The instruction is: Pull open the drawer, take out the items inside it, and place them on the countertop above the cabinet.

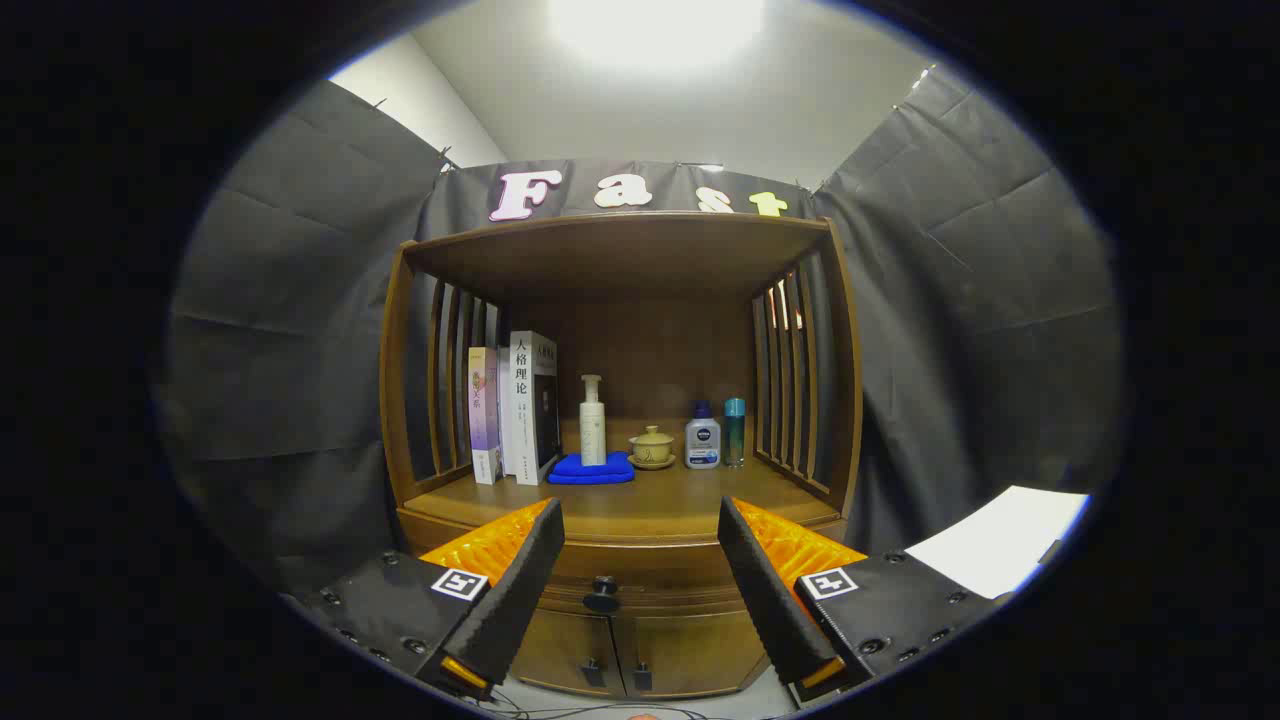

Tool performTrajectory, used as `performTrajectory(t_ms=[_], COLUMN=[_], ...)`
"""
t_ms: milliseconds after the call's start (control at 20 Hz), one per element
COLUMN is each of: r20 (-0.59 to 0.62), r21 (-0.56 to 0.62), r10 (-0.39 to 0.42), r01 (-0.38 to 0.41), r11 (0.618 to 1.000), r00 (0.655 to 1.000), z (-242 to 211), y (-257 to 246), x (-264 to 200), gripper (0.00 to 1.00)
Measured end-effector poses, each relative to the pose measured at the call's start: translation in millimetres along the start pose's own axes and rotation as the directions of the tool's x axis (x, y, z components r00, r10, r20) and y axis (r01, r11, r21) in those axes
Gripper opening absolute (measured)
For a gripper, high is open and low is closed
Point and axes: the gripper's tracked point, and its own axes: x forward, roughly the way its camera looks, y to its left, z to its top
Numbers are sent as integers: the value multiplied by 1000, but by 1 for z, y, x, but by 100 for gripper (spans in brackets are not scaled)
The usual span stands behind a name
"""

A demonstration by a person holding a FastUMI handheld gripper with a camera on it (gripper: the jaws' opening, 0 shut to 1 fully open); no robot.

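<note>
Two fingers of the gripper (640,520) are standing spread wide apart, pinching nothing, with the drawer (640,568) lying closed between and just beyond them. The drawer's dark knob (602,594) is sitting in the gap, nearer the left finger, touching neither. Below it, two cabinet doors (640,652) are showing small handles. Above the drawer, the countertop (680,500) is carrying books (515,408) standing upright by the slatted side, a pump bottle (592,420) resting on a blue cloth (592,469), a lidded cup (652,446) and two small bottles (716,434).
</note>
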Motion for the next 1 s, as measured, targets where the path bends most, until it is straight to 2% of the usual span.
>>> performTrajectory(t_ms=[1000], r20=[-1], r21=[3], r10=[22], r01=[-22], r11=[1000], r00=[1000], z=[-2], y=[10], x=[-2], gripper=[98])
